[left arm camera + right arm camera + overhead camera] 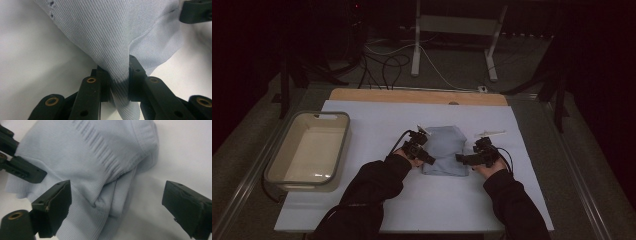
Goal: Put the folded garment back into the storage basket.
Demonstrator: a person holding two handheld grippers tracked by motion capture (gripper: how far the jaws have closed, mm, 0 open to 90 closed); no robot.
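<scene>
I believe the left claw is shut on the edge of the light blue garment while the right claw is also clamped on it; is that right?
Not quite. The left claw is indeed shut on the light blue garment, but the right claw is open: in the right gripper view its jaws stand wide apart on either side of a fold of the garment, not pressing on it.

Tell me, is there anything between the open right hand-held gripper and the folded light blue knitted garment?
Nothing visible. The right hand-held gripper stands open, with the edge of the folded light blue knitted garment lying directly between its jaws. The left hand-held gripper already pinches the opposite side.
</scene>
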